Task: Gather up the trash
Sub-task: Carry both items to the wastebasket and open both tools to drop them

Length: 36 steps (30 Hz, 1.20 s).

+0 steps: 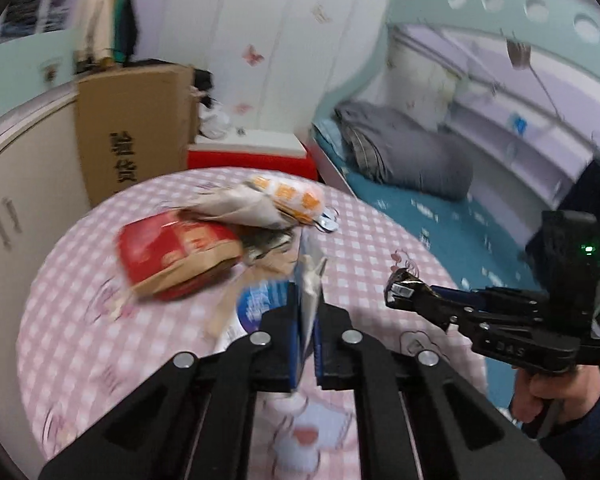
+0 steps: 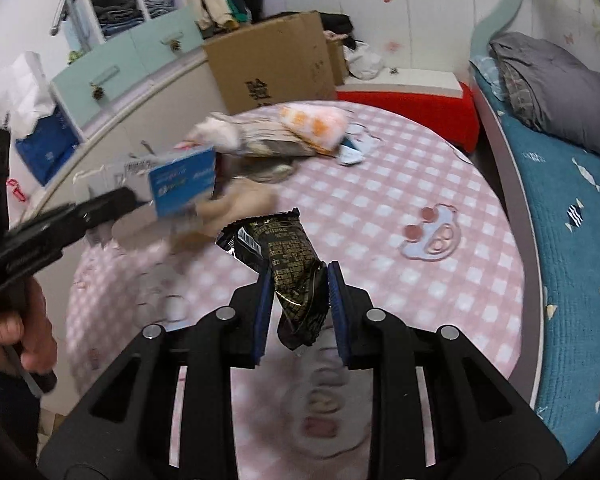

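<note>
Both views blurred by motion, worst over the pile at the far side of the table (image 2: 420, 184); print on the wrappers there is unreadable.

Left gripper (image 1: 308, 304): closed on a blue-and-white carton (image 1: 306, 276), seen edge-on in its own view, so the face is hidden. From the right wrist the carton (image 2: 180, 182) shows its blue face, held above the table's left edge; its near end smears into the gripper (image 2: 112, 204).

Right gripper (image 2: 298, 300): clamped on a black wrapper (image 2: 284, 256) with gold print, crumpled, its lower tail hanging between the fingers. From the left wrist only the wrapper's tip (image 1: 404, 286) shows, at the nose of the gripper (image 1: 400, 294); right hand (image 1: 552, 396) cut off by the frame edge.

Pile: red paper bag (image 1: 176, 256) lying on its side, contents not visible; grey crumpled paper (image 1: 240, 204) on top; orange-and-white bag (image 1: 292, 196) behind. Something dark under the paper, cannot identify.

Cardboard box (image 2: 272, 60) stands past the table, flaps up, inside hidden. Red cooler (image 2: 412, 100) with white lid beside it, shut. Bed (image 2: 572, 208) on the right, grey bedding (image 2: 556, 80) at its head.
</note>
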Motion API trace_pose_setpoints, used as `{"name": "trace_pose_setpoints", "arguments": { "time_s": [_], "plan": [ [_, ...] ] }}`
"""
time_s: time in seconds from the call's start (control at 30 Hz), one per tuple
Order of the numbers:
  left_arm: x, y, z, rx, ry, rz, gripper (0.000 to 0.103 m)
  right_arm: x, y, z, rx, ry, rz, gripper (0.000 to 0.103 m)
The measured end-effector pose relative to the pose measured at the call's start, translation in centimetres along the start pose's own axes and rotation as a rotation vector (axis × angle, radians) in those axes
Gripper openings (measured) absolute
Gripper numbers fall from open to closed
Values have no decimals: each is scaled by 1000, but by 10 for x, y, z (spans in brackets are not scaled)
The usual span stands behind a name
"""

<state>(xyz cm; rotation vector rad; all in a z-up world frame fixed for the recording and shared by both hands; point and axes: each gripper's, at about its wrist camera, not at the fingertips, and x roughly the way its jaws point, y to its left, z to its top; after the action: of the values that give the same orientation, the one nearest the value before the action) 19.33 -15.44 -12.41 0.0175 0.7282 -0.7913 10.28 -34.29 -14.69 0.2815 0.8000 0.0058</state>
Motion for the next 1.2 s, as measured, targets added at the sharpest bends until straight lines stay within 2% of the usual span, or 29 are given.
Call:
{"name": "trace_pose_setpoints", "arguments": {
  "time_s": [0.13,0.37,0.47,0.6,0.73,0.8,0.87,1.03,1.2],
  "plan": [
    [-68,27,-21,-94,-91,43,4,-9,40,3,-38,-14,67,27],
    [-147,90,-59,-208,-163,174,4,9,142,3,-156,23,193,27],
    [-189,123,-84,-273,-198,276,4,20,190,0,-217,46,248,27],
    [-226,177,-120,-379,-182,422,4,53,275,-8,-301,115,347,27],
    [-236,232,-159,-480,-115,522,4,101,354,-25,-369,218,396,27],
    [-230,258,-178,-511,-71,558,4,123,380,-35,-406,258,383,27],
    [-222,277,-188,-539,-43,560,4,153,407,-46,-444,305,353,27],
    [-193,322,-214,-580,45,569,4,211,439,-67,-497,393,265,27],
    [-162,348,-228,-607,103,552,4,258,449,-86,-521,472,195,27]
  ]
}}
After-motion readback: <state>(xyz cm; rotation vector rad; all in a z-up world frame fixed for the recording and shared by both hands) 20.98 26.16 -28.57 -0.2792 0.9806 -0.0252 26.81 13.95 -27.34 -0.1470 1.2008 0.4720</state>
